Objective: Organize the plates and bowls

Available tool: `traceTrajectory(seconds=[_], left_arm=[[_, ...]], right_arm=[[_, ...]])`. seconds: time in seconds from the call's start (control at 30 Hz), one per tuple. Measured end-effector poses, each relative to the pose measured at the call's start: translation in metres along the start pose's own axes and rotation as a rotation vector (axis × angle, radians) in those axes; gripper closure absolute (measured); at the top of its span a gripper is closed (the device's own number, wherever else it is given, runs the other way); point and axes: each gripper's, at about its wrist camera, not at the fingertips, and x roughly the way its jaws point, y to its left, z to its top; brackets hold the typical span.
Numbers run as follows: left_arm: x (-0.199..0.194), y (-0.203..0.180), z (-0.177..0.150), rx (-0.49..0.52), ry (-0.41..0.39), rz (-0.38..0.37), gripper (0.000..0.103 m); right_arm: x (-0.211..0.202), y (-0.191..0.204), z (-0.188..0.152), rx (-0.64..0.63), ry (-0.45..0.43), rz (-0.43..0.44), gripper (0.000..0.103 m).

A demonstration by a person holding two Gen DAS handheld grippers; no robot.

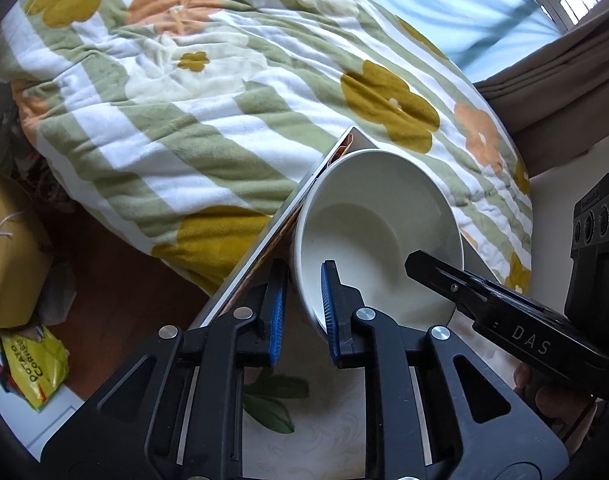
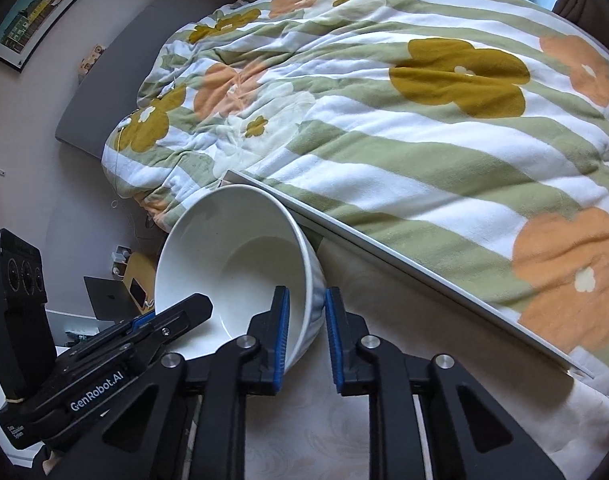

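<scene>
A deep white bowl (image 1: 376,232) stands at the table's far edge, gripped on two opposite sides. My left gripper (image 1: 304,312) is shut on the bowl's near left wall, one blue pad inside and one outside. In this view my right gripper (image 1: 424,264) reaches in from the right and clamps the opposite rim. In the right wrist view the bowl (image 2: 232,256) shows a ribbed outer wall. There my right gripper (image 2: 307,332) is shut on its right wall, and my left gripper (image 2: 192,308) bites the rim from the left. Whether the bowl's base touches the table I cannot tell.
The table carries a pale patterned cloth (image 1: 324,432) and ends at a thin white edge strip (image 2: 384,248). Right behind it lies a bed with a flowered striped quilt (image 1: 224,100). A cardboard box (image 1: 8,248) and a yellow snack bag (image 1: 32,364) lie at the left. A laptop (image 2: 104,296) sits low at the left.
</scene>
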Motion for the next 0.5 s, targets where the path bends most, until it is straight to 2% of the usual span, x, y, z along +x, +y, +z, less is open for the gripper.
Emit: traceTrajectory(seconds=[0.27, 0.5], left_arm=[[-0.014, -0.010, -0.001, 0.048, -0.037, 0.031, 0.088], [-0.052, -0.036, -0.014, 0.104, -0.086, 0.041, 0.088]], right_arm=[[-0.006, 0.000, -0.003, -0.004, -0.011, 0.005, 0.087], [-0.048, 0.006, -0.017, -0.006, -0.084, 0.012, 0.087]])
